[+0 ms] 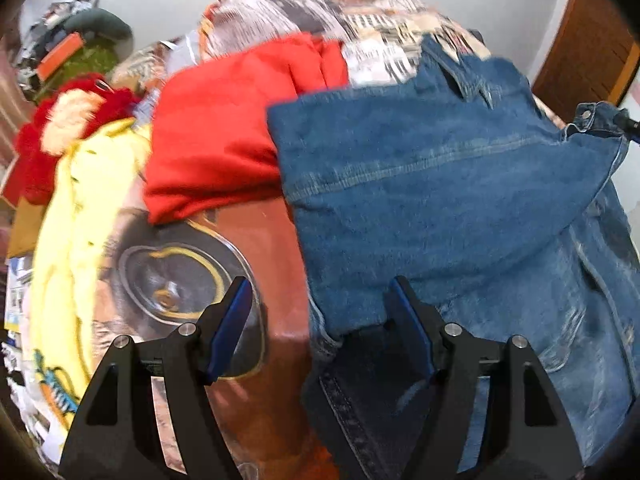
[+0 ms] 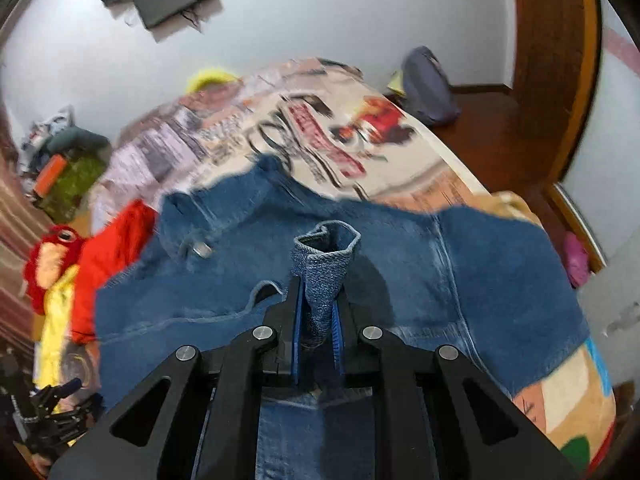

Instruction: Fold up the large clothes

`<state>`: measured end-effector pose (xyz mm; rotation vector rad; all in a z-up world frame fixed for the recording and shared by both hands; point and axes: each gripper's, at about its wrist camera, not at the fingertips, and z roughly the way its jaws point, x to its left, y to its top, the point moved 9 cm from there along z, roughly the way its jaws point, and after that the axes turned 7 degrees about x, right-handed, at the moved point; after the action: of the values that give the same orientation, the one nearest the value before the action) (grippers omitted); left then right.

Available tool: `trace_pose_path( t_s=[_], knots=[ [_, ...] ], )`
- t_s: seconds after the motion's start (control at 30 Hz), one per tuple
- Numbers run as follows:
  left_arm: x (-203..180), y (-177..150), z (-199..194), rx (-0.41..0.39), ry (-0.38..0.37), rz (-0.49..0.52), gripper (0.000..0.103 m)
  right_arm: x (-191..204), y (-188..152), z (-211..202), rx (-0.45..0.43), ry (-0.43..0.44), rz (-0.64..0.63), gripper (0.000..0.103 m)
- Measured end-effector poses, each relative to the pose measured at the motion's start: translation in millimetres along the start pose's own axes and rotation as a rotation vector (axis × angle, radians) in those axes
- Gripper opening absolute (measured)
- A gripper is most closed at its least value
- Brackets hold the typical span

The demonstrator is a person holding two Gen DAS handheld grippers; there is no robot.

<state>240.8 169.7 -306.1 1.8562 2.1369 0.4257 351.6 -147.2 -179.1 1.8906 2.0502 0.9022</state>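
While pinched on a fold of the blue denim jacket [image 2: 400, 272], right gripper [image 2: 316, 320] with jaws pressed onto cloth, raised above the garment spread over the printed bedspread [image 2: 320, 128]. Left gripper [image 1: 320, 320] with jaws spread wide, gripping nothing, one finger beside the jacket's near edge. Red knit garment [image 1: 224, 128] and yellow garment [image 1: 76, 208] lying just beside the denim. Likely risks: stiff, heavy denim sliding out of a narrow pinch; one-handed lift skewing the fold; trailing edge dragging the red garment along.
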Motion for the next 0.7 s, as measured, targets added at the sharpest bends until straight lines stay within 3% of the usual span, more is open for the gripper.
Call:
trace_pose_path(
  t_s=[0.17,0.27,0.37,0.47,0.6,0.7],
  knots=[
    [3,19,-24,-0.041,0.075,-0.075,0.07,20,27,-51,-0.158,0.082,-0.136,0.01],
    [-5,21,-24,-0.031,0.079,-0.105,0.072,8,26,-55,-0.183,0.096,-0.168,0.01],
    [-15,15,-12,0.027,0.061,-0.151,0.072,-26,14,-26,-0.092,0.085,-0.131,0.01],
    [-30,8,3,0.089,0.04,-0.142,0.072,-64,-5,7,0.019,0.02,-0.106,0.01],
    [-37,5,12,0.111,0.124,-0.069,0.072,-90,-30,38,0.15,0.039,-0.105,0.01],
    [-38,2,18,0.122,0.145,-0.054,0.072,-99,-46,46,0.189,0.022,-0.117,0.012]
  ],
)
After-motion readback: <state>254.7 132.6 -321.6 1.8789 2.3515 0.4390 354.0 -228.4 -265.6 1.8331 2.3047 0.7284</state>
